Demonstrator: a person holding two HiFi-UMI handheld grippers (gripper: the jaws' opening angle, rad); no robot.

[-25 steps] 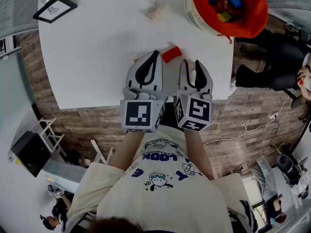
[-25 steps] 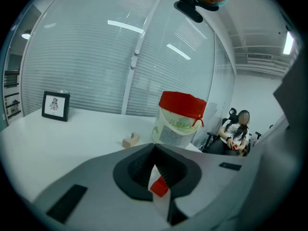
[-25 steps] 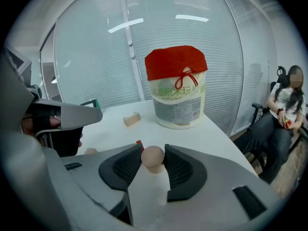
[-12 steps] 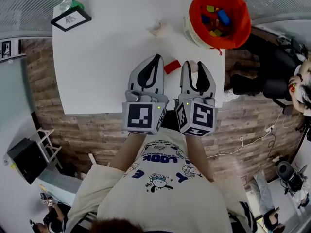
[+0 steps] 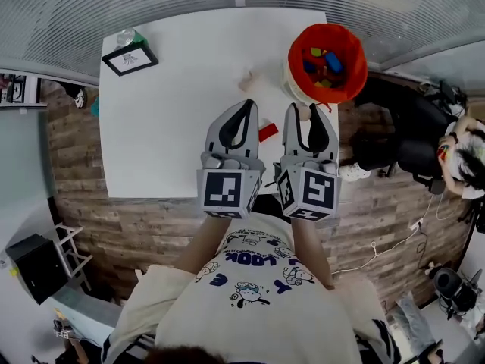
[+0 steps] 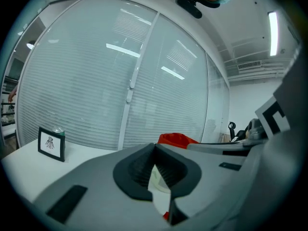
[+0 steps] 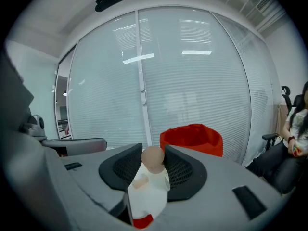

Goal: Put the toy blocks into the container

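Note:
My right gripper [image 5: 305, 109] is shut on a toy figure [image 7: 150, 182] with a white body, a round tan head and a red base; its head sticks up between the pads [image 7: 185, 172]. The left gripper [image 5: 247, 103] is beside it, shut, with nothing in it; its tips meet in the left gripper view [image 6: 154, 146]. Both hang above the near edge of the white table [image 5: 174, 127]. A red block [image 5: 267, 133] lies on the table between them. The white bucket with a red liner [image 5: 326, 61], holding several coloured blocks, stands at the far right corner, ahead of the right gripper [image 7: 153, 150].
A pale wooden piece [image 5: 245, 80] lies left of the bucket [image 7: 191, 138]. A black picture frame [image 5: 130, 59] and a green-topped can [image 5: 125, 38] sit at the table's far left corner. A seated person [image 5: 455, 165] is off to the right. Glass walls with blinds stand behind the table.
Both grippers have risen together, the right one still holding the figure, and they point more level. The head view has pulled back, so the table and bucket look smaller.

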